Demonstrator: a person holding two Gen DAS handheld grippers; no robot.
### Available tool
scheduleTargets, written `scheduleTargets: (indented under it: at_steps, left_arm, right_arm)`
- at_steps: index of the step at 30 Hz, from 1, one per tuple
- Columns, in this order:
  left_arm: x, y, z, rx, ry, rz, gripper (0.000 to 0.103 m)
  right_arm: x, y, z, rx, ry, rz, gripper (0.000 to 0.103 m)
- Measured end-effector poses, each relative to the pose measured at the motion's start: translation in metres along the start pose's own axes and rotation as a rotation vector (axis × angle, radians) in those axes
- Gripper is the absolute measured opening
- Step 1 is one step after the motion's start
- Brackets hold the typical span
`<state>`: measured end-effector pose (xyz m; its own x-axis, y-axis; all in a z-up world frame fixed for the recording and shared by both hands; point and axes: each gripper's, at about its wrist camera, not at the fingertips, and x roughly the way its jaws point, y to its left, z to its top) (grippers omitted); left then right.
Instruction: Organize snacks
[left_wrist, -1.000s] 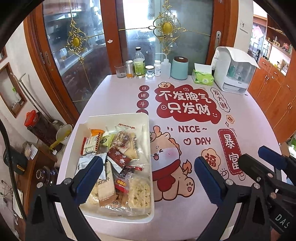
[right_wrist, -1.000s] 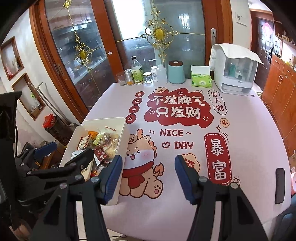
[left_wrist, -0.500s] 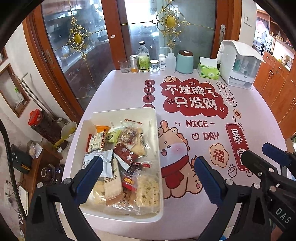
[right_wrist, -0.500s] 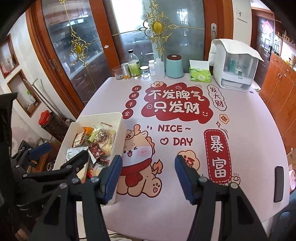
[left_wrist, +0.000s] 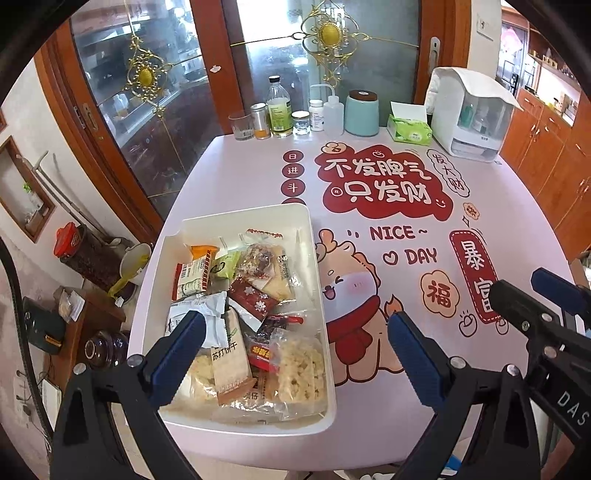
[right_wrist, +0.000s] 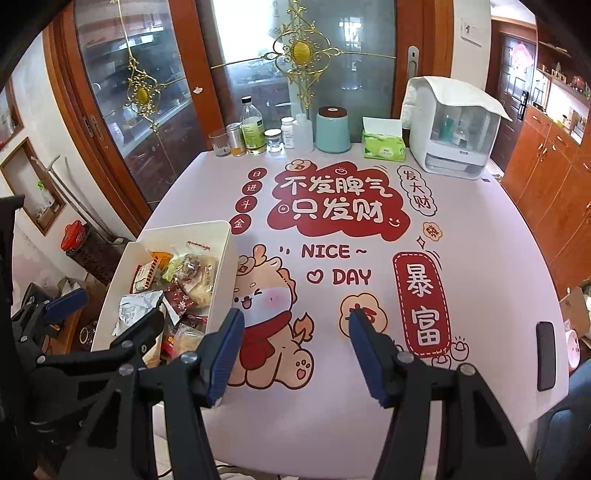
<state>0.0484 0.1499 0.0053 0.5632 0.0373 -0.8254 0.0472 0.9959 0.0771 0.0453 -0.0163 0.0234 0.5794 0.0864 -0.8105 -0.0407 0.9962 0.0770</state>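
I hold two grippers above the near edge of the table (left_wrist: 240, 177). Both are spread wide and carry nothing.

Left gripper (left_wrist: 295, 354): it hovers over the near end of the bin (left_wrist: 255, 214). My left finger (left_wrist: 177, 354) hangs above the packets inside; my right finger (left_wrist: 417, 365) hangs above bare tabletop, just past the bin's right wall. From this height I cannot tell whether either pad touches a wrapper; they appear clear.

Right gripper (right_wrist: 295, 354): it hovers over the printed cartoon, with the bin (right_wrist: 192, 227) at its left. Its left finger (right_wrist: 225, 354) overlaps the bin's near right corner in the view.

Task object: the snacks (left_wrist: 251, 314) all lie in the bin, heaped and overlapping, at the table's left near corner. No packet lies on the open tabletop.

Governing relation: the bin's long axis runs away from me, roughly parallel to my fingers. The cracker pack (left_wrist: 229, 358) lies along that same axis, directly below and ahead of the left gripper. The left gripper is therefore the nearer one. I judge that the next move is a short descent by the left, gripping a packet across its narrow width.
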Motion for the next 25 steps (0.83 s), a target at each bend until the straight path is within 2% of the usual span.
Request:
scheduleTargets:
  at_steps: [25]
  left_arm:
    - [0.009,0.02,-0.007,-0.02,0.042,-0.035,0.099]
  right_arm:
    - [0.003,0.017,-0.004,0.006,0.01,-0.004,0.06]
